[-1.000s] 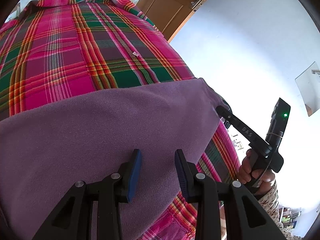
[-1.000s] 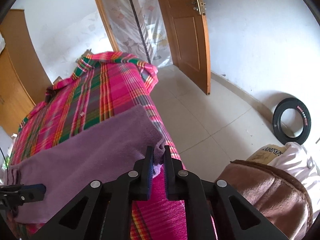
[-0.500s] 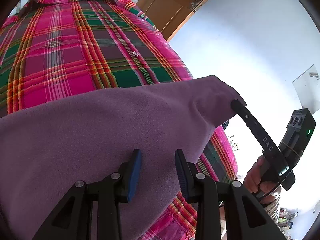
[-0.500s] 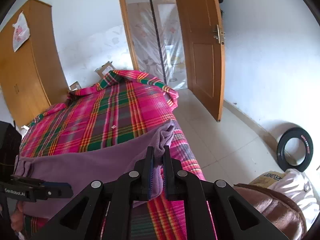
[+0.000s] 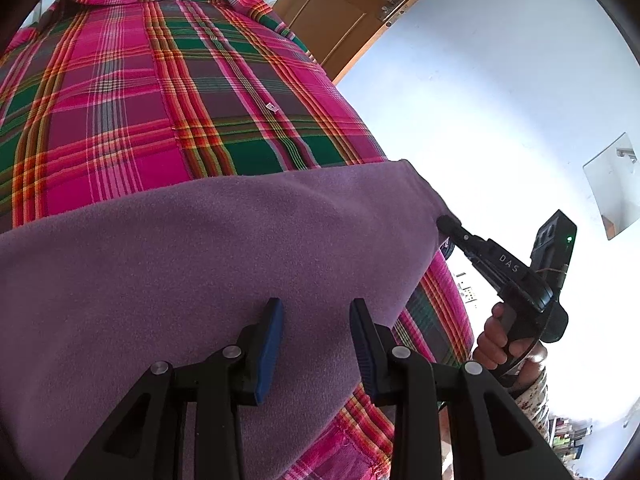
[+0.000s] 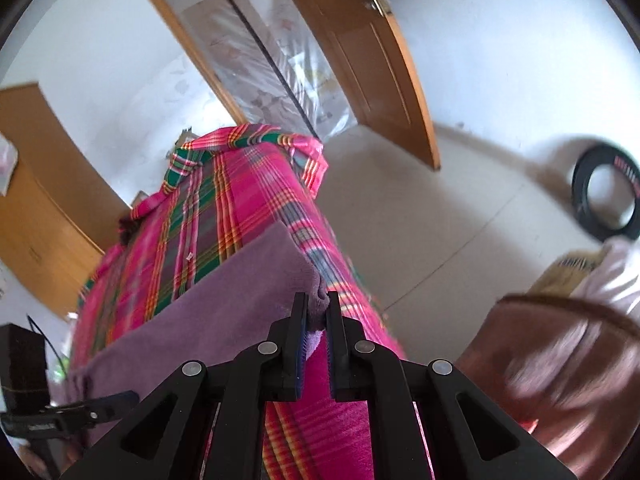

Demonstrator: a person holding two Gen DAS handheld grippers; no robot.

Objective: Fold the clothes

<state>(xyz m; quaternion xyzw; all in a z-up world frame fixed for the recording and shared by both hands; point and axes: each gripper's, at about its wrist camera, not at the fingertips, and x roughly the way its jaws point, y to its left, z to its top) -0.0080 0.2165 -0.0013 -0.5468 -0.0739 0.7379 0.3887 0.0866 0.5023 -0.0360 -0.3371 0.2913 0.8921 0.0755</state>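
Right wrist view: right claw (image 6: 317, 312) clamped on purple garment (image 6: 224, 300); left claw (image 5: 316, 332) apart, above it.

Place: we take this for a bedroom in a home.
Bed: we see a bed covered by a pink, green and orange plaid bedspread (image 6: 240, 208), running from near to far in the right wrist view.
Door: far right of the bed, an open wooden door (image 6: 360, 60) beside a doorway hung with a clear plastic curtain (image 6: 272, 52).
Storage: at far left stands a tall wooden wardrobe (image 6: 36, 184).
Floor: pale tiles (image 6: 440, 216), with a black tyre (image 6: 606, 194) lying at right.
Walls: plain white (image 5: 480, 80), with a small mirror (image 5: 612, 188) hung at right.
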